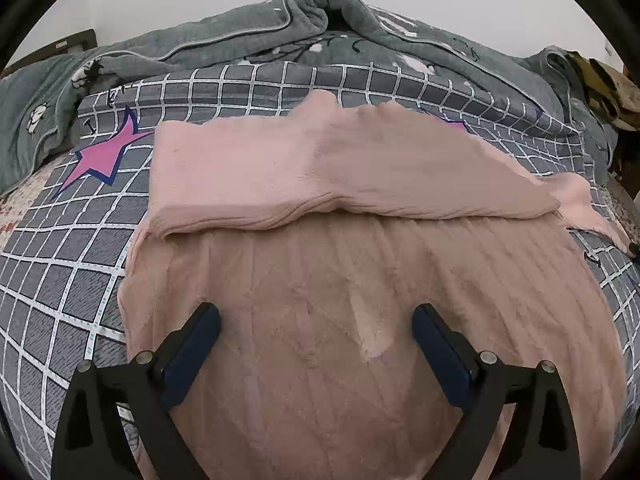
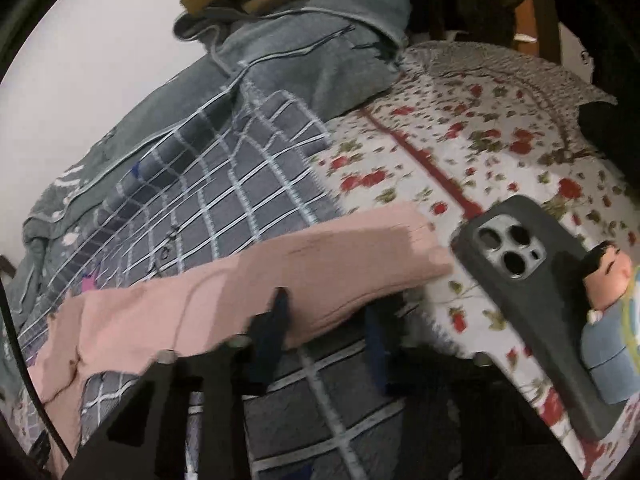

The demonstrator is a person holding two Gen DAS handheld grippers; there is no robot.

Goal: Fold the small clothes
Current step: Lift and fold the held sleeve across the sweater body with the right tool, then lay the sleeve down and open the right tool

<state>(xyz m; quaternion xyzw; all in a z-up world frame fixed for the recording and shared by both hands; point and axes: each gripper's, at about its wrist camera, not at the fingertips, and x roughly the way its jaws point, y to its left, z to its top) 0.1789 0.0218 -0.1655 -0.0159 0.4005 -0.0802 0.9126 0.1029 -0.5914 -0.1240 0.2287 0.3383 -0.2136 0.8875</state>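
- Left wrist view: pink sweater [image 1: 320,280] lies flat on the grey checked bedspread [image 1: 60,260], body near, one sleeve [image 1: 280,176] folded across the far part, its long axis running left to right.
- Left gripper [image 1: 316,328] hovers over the near body panel, jaws spread wide, nothing between the pads; fabric lies below and straight ahead of it.
- Grey quilt [image 1: 320,12] is bunched at the far edge, apart from the sweater.
- Right wrist view (blurred by motion): the other sleeve [image 2: 340,264] stretches out to the right, cuff end resting on the floral sheet [image 2: 460,140], just short of a phone in a dark case [image 2: 532,292].
- Right gripper [image 2: 326,316] sits at the near edge of this sleeve; frame shows fingers apart, blur too heavy to trust. Judged closed; whether cloth is pinched, cannot tell.
- Judgement: right hand is nearer the loose sleeve; next fold would carry it leftward over the body.
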